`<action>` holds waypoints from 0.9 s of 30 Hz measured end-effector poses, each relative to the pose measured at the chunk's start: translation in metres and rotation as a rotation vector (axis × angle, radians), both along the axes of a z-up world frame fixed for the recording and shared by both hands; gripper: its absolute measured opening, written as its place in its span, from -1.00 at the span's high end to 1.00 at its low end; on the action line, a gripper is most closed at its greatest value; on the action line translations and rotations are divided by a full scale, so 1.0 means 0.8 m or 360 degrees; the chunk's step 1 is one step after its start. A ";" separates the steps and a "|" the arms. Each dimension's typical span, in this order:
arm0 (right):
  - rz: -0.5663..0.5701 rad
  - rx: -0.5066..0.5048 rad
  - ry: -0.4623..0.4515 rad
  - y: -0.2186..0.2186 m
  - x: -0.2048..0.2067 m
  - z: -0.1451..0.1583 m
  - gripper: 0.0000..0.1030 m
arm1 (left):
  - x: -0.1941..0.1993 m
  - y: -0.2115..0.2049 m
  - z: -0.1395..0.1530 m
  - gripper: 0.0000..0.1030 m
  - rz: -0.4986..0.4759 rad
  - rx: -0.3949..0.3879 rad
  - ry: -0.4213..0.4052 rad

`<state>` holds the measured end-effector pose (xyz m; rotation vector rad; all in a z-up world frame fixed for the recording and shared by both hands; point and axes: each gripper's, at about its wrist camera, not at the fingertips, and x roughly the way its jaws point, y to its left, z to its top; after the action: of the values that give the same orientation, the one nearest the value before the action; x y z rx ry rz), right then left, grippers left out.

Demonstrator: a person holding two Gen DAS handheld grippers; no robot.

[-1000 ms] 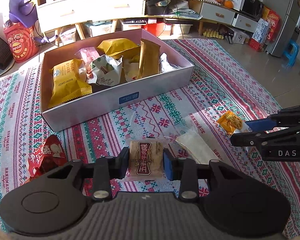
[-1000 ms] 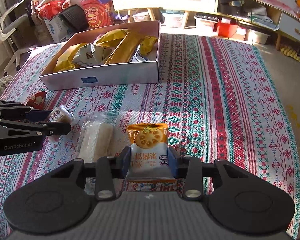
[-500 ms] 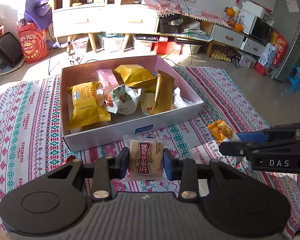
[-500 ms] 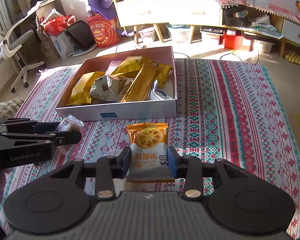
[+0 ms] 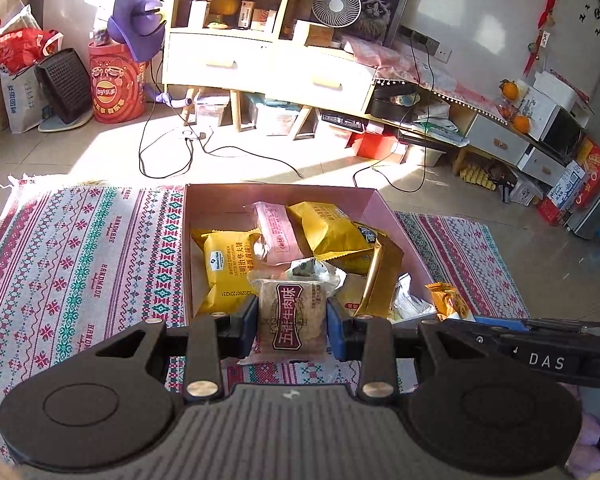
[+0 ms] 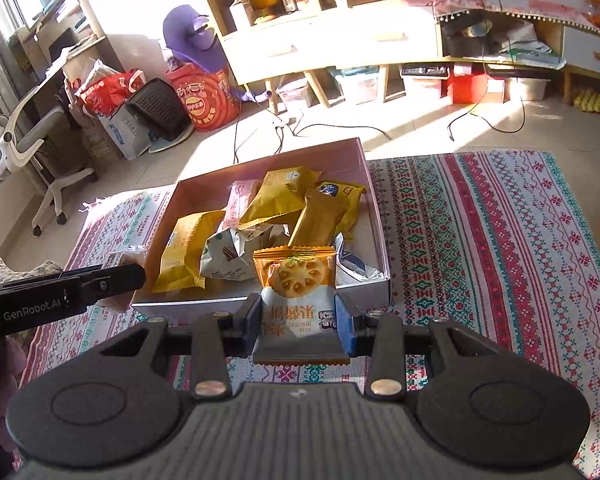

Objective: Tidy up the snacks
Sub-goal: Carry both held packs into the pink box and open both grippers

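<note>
Left claw: the left gripper [image 5: 292, 322] is clenched on a clear-wrapped beef snack [image 5: 293, 318], blue pads pressing both side edges; the packet stands upright between them, label facing the camera.
Right claw: the right gripper [image 6: 299, 320] grasps a jam biscuit packet [image 6: 296, 292] by its white lower half, the orange top with the biscuit picture sticking out ahead of the pads.
Box from the left claw: the pink box [image 5: 204, 196] lies straight ahead and below; its near wall is hidden behind the held snack, so I judge the packet to be about over the near edge.
Box from the right claw: the same box [image 6: 374, 208] lies ahead and a little left, its near wall just beyond the fingertips.
Contents: yellow packets, a pink wrapper [image 5: 276, 232] and a tall gold pouch [image 5: 380, 280] crowd the middle and right; bare floor shows along the left wall, ahead-left of the left claw.
Long axis: both packets point lengthwise away from the claws, toward the far wall.
Nearer hand: hard to call; both hang side by side at the near edge, the left perhaps slightly further in.
Coming move: carry forward over the near wall, then let go, by my guess.
Underneath: patterned rug [image 6: 500, 240].
</note>
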<state>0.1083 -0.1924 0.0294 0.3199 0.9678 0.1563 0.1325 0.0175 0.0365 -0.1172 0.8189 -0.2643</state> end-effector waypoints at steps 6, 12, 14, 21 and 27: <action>-0.0073 0.0035 0.0018 -0.012 0.022 -0.015 0.30 | 0.049 0.000 -0.004 0.19 0.0095 0.0078 0.0005; -0.0097 0.0049 -0.0001 -0.016 0.046 -0.023 0.30 | 0.100 0.003 -0.020 0.19 0.0202 0.0085 0.0048; -0.0090 0.0044 -0.0009 -0.016 0.052 -0.026 0.30 | 0.111 0.000 -0.025 0.19 0.0220 0.0110 0.0057; -0.0076 0.0038 -0.0015 -0.015 0.066 -0.037 0.30 | 0.140 -0.011 -0.036 0.19 0.0250 0.0168 0.0042; -0.0069 0.0039 -0.0019 -0.015 0.074 -0.041 0.28 | 0.149 -0.015 -0.044 0.19 0.0265 0.0211 0.0008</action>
<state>0.1676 -0.2047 -0.0036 0.3618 0.9471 0.1308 0.2520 0.0056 0.0010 -0.0612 0.8242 -0.0527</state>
